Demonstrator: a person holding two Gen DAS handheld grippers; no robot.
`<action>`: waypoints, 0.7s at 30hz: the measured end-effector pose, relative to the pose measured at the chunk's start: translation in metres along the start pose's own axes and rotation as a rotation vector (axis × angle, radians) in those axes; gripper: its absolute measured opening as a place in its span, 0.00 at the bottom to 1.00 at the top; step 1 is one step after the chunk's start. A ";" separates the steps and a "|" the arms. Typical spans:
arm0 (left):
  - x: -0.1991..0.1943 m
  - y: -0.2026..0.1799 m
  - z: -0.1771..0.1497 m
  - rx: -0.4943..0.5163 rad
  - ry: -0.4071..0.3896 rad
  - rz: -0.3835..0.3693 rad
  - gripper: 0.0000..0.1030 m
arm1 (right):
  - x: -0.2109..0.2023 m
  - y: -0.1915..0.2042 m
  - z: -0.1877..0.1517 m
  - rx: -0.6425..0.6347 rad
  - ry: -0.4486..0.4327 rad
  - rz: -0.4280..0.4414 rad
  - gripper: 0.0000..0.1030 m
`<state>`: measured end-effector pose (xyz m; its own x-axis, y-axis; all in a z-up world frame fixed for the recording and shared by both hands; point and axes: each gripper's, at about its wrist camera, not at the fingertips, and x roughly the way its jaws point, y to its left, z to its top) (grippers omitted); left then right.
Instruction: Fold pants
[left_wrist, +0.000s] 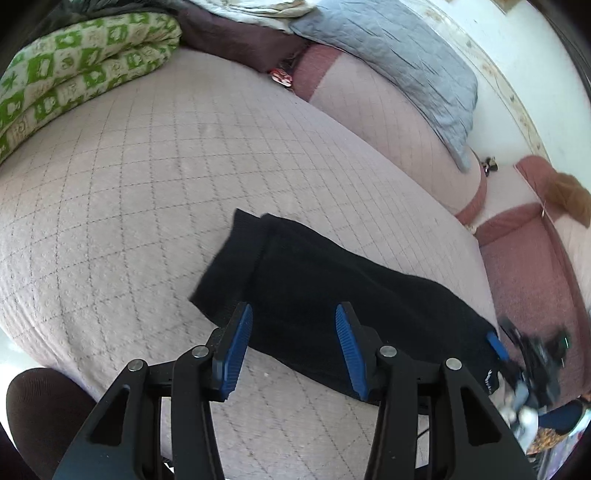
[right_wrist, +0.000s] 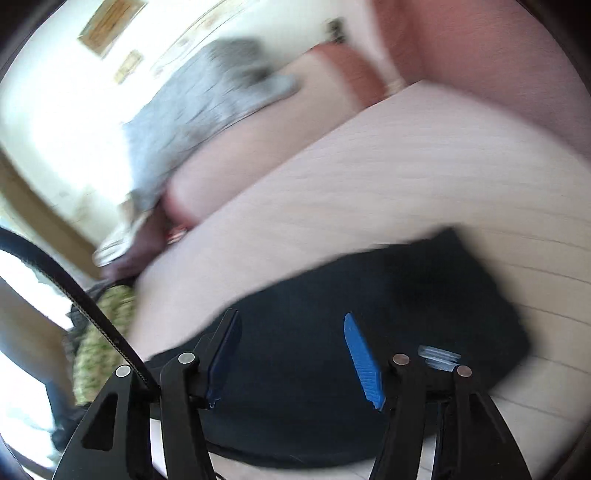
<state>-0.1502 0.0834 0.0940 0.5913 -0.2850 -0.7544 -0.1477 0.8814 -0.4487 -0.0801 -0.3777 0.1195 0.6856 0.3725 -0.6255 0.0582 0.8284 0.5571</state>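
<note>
Both grippers stand with jaws wide apart and nothing between the blue pads: the left gripper hangs over the near edge of the black pants, and the right gripper hangs over the same pants from the other side. Those pants lie as a long dark strip on the pink quilted bedspread, near its front right part, one layer lying offset over another at the far end. Only the left wrist view shows the right gripper from outside, smeared, at the pants' right end, and it gives sharp sight of the green patterned blanket folded at the far left and the grey pillow against the wall. Heavy blur in the right wrist view smears the pants' edges, so their folds cannot be read there, and its grey pillow is only a streak
</note>
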 end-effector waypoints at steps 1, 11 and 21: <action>-0.001 -0.001 -0.001 0.007 -0.002 0.003 0.45 | 0.017 -0.003 0.005 0.007 0.027 0.005 0.61; 0.005 0.058 0.001 -0.118 0.001 0.052 0.51 | 0.004 -0.063 0.020 0.090 -0.019 -0.191 0.09; 0.041 0.052 -0.003 -0.133 0.016 -0.087 0.53 | 0.123 0.153 -0.004 -0.491 0.419 0.182 0.60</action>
<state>-0.1361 0.1165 0.0388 0.5937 -0.3654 -0.7169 -0.2008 0.7955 -0.5717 0.0099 -0.2037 0.1254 0.3079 0.5732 -0.7594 -0.4368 0.7942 0.4224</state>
